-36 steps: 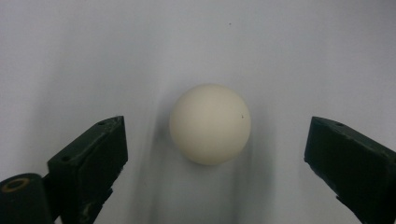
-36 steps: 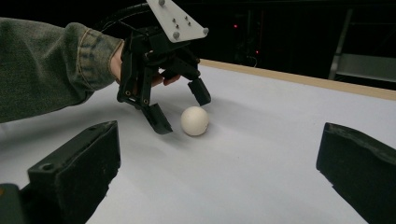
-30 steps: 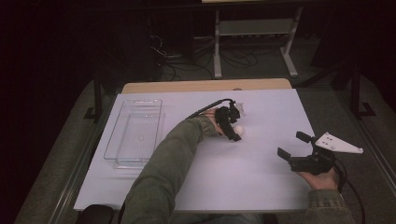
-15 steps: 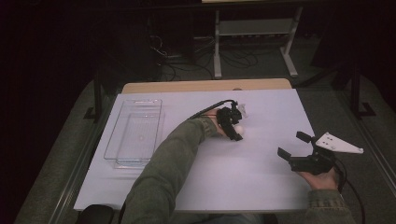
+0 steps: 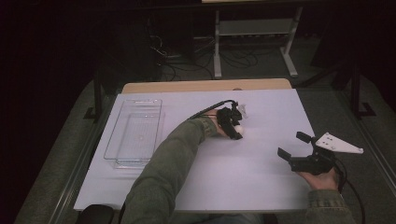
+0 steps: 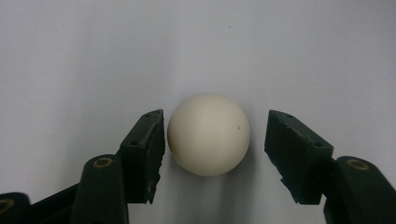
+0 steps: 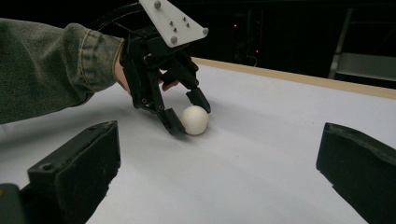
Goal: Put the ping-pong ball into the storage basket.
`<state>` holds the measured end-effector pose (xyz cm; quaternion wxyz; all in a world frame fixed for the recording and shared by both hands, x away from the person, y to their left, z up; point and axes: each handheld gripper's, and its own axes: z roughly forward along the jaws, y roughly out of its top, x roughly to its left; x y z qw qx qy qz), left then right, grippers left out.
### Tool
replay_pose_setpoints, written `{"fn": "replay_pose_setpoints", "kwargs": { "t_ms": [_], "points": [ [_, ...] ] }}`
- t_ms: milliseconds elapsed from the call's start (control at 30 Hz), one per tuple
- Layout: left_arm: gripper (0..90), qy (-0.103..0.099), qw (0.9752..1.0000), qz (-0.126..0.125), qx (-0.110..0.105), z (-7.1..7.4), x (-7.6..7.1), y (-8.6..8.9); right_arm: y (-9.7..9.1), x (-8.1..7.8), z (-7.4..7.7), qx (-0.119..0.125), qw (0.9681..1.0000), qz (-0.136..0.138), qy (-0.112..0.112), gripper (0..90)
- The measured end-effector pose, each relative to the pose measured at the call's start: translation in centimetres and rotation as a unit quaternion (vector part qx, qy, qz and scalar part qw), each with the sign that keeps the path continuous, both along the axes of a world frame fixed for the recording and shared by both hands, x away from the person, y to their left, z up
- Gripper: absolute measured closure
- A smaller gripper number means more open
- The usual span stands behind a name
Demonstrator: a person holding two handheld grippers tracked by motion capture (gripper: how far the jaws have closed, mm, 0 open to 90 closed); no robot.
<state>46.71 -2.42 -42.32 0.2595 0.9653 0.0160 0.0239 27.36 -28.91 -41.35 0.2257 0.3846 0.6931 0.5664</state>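
Right gripper (image 5: pixel 293 145), held low at the near right of the table (image 5: pixel 261 186), has its jaws spread wide with nothing between them. Farther in, near the middle of the white tabletop, the left gripper (image 6: pixel 214 140) has just been closing its jaws around a cream ball (image 6: pixel 208 134) resting on the surface; one pad sits just beside the ball, the other stands slightly apart. Clear plastic tray (image 5: pixel 134 132) lies at the far left.
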Motion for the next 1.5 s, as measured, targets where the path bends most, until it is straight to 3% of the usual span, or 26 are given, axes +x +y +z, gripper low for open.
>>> {"fn": "replay_pose_setpoints", "kwargs": {
  "t_ms": [233,1133,1500],
  "points": [
    [50.0,-0.007,1.0,-0.006,-0.003,0.1,0.0,0.0,0.0,0.0,0.0,0.0,1.0,-0.001,0.0,0.0],
    [51.0,-0.008,0.9997,-0.018,-0.011,0.8,-0.1,0.1,0.1,0.0,0.0,0.001,1.0,0.004,0.0,0.0],
    [51.0,-0.021,0.9996,-0.02,-0.006,2.2,-0.7,0.6,0.3,0.1,-0.1,-0.001,1.0,0.006,0.004,0.0]
  ]
}}
